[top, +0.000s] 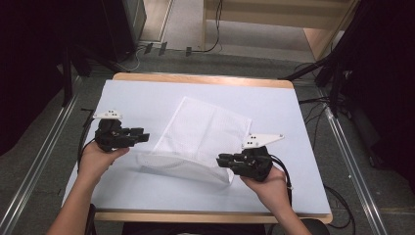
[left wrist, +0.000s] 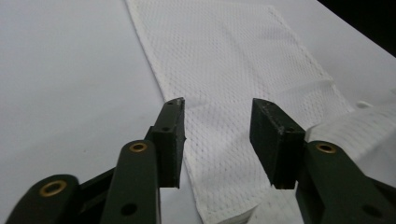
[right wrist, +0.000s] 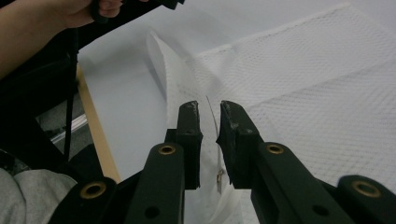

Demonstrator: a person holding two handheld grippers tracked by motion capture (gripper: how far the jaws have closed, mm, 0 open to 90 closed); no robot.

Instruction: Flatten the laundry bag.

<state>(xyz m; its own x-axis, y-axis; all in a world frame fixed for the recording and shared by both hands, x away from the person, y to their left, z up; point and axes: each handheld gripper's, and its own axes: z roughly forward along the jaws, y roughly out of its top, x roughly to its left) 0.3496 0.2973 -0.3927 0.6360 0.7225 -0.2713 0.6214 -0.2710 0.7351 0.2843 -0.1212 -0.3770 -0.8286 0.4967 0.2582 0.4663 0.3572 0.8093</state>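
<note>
in the high view a white mesh bag [top: 198, 139] lies flat near the middle of a table [top: 147, 95] with a pale blue-white top and a wooden rim. the bag runs slantwise, its far end toward the back of the table and its near end folded over in a loose, raised fold. it looks flat and nothing shows inside it. the left gripper [top: 142, 136] is held just left of the bag, jaws pointing at the bag's left edge, apart from it. the right gripper [top: 221, 160] sits at the bag's near right corner, its jaw tips at the fold. each gripper carries a pale plate on top and trails a cable off the table. in the left gripper view the jaws stand fairly wide with a clear gap and nothing pinched; the bag [left wrist: 233, 70] lies on the table beyond and below them, its folded part at the right. in the right gripper view the jaws stand narrow, a slim gap between the pads, and a thin edge of the bag [right wrist: 299, 79] with a small metal zip pull [right wrist: 219, 176] runs through that gap; the pads do not seem to press it. the left hand [right wrist: 86, 10] shows at the top left.
</note>
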